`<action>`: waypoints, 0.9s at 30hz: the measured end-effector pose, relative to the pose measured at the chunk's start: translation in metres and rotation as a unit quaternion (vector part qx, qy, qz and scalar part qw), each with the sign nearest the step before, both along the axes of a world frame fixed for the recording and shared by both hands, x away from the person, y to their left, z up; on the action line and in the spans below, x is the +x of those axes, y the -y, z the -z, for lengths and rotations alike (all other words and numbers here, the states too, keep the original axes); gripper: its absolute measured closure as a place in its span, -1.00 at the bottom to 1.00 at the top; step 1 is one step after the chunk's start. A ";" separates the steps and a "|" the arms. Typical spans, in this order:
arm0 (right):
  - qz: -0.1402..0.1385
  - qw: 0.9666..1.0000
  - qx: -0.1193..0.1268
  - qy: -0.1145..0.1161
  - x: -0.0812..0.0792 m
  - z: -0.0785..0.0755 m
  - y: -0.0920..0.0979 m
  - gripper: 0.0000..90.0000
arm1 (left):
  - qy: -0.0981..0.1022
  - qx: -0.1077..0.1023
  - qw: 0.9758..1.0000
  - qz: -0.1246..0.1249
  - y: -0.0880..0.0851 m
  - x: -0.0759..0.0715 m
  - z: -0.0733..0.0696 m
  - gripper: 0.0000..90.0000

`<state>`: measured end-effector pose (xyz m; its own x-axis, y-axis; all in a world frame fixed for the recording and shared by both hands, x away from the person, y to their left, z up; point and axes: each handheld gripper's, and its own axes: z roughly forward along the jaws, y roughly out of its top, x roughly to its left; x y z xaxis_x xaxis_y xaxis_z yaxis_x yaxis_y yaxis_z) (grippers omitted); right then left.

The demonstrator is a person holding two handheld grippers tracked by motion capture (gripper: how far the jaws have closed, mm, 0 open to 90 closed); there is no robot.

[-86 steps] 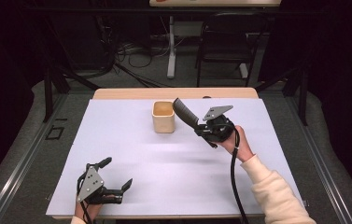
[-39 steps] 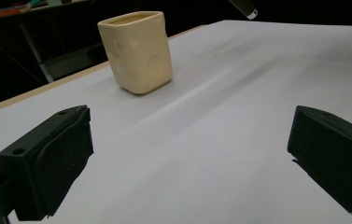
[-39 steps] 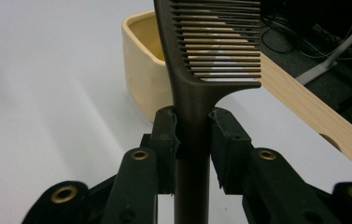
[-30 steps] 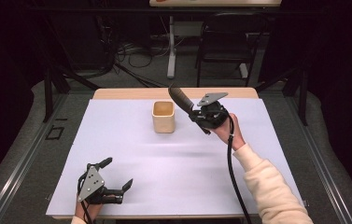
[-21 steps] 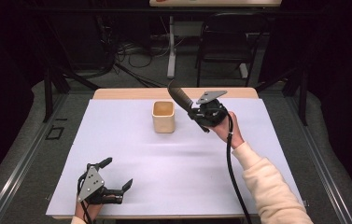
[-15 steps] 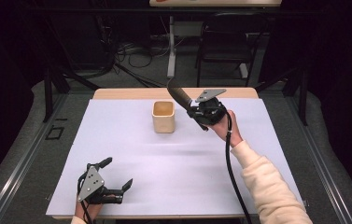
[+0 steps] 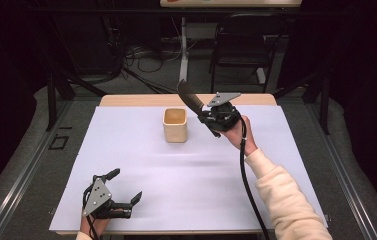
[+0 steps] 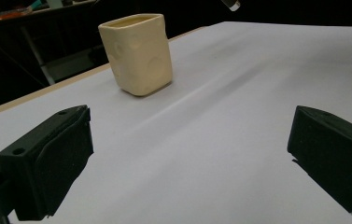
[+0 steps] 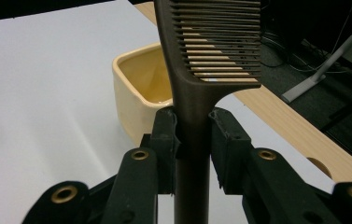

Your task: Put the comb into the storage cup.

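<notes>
A dark brown comb [image 9: 211, 51] is clamped by its handle in my right gripper [image 9: 193, 135], teeth end up. In the high view that gripper [image 7: 207, 116] is raised just right of a cream square cup [image 7: 175, 125], and the comb [image 7: 188, 97] slants up and left over the cup's right rim. The cup [image 9: 141, 93] is open-topped and looks empty inside. My left gripper [image 7: 126, 186] rests on the white sheet at the near left, jaws wide apart with nothing between them. From the left gripper view the cup [image 8: 138, 51] stands well beyond the jaws.
A white sheet [image 7: 201, 175] covers the wooden table [image 7: 126, 100], whose bare edge runs along the far side. The right gripper's cable [image 7: 248, 185] trails along the sleeve. Beyond the table stand a chair [image 7: 241, 50] and floor cables.
The right gripper has carried the comb a little up and left, bringing it closer over the cup. The left gripper has not moved.
</notes>
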<state>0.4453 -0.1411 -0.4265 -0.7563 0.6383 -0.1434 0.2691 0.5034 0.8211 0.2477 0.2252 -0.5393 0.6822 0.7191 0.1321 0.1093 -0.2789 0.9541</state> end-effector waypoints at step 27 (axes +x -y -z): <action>-0.006 0.999 0.018 0.025 0.005 -0.012 -0.013 0.61 | 0.000 0.001 1.000 -0.003 0.000 0.001 0.000 -0.99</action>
